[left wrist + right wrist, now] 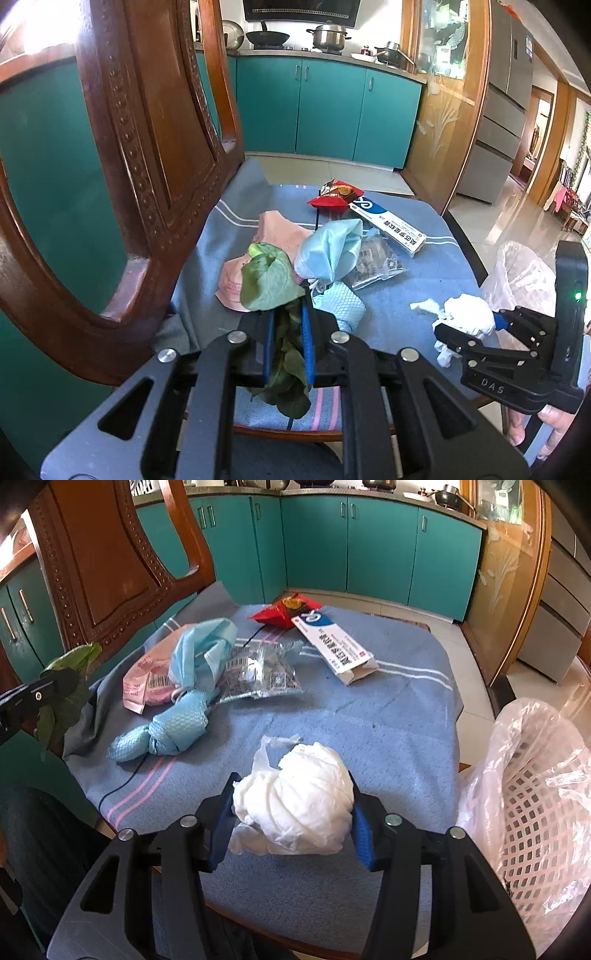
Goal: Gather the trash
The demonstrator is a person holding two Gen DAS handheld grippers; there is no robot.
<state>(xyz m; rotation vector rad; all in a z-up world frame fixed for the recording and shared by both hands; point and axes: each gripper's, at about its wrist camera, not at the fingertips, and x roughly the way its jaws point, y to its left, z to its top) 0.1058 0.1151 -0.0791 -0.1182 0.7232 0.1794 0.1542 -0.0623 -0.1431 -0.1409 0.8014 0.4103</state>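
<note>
The left gripper (288,332) has its 2 blue-padded fingers (307,343) drawn nearly together, clamped on a bunch of green leaves (269,280); the leaves stick out ahead of the tips and hang down behind them, above the blue cloth (388,731) that covers the chair seat. The right gripper (293,812) stands about half open, its blue pads pressed against both sides of a crumpled white tissue wad (299,797), which it grips just above the cloth near the front edge. Seen from the left wrist, the body of the right gripper carries the raised letters "DAS" and a small green light.

The rest of the trash lies on the cloth toward the wooden chair back (110,565). A white and blue carton (332,642) with Chinese print and a red stamp lies open-ended beside a red snack wrapper (284,613), touching it. A clear plastic packet (258,672) shows barcodes and 2 square codes; its text is too small to read. A light blue face mask (199,653) lies over a pink bag (147,683) that bears a barcode label. A knotted blue mesh cloth (166,734) lies just in front of them.

A white plastic basket (535,830) lined with a clear bag stands at the right of the seat, just beside the right gripper.
</note>
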